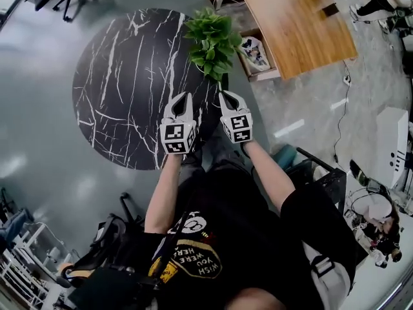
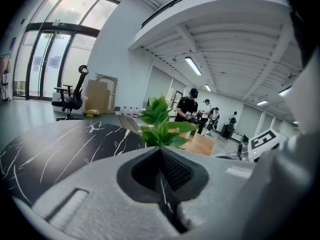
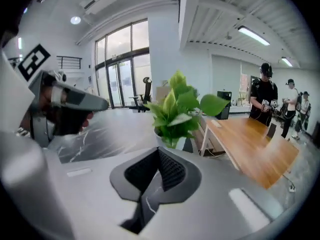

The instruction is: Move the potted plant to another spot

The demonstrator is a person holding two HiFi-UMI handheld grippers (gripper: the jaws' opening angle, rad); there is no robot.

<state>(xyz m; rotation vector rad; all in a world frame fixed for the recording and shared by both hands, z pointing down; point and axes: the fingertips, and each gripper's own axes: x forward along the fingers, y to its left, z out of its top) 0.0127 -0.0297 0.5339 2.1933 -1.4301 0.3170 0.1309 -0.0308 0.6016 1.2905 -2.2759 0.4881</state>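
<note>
A leafy green potted plant (image 1: pixel 211 37) stands at the right rim of the round black marble table (image 1: pixel 122 82). My left gripper (image 1: pixel 183 97) and right gripper (image 1: pixel 226 95) hover side by side just short of it, both shut with nothing between their jaws. In the left gripper view the plant (image 2: pixel 159 124) rises beyond the closed jaw tips (image 2: pixel 161 151), with the right gripper's marker cube (image 2: pixel 262 141) at the right. The right gripper view shows the plant (image 3: pixel 177 111) in a white pot (image 3: pixel 167 141) close ahead of the shut jaws (image 3: pixel 159 153). The left gripper (image 3: pixel 65 101) is at that view's left.
A wooden desk (image 1: pixel 297 18) stands right of the table, with a box of items (image 1: pixel 255 51) under its near corner. An office chair (image 2: pixel 72 96) is by the glass doors. Several people (image 3: pixel 262 99) stand in the background. Grey floor surrounds the table.
</note>
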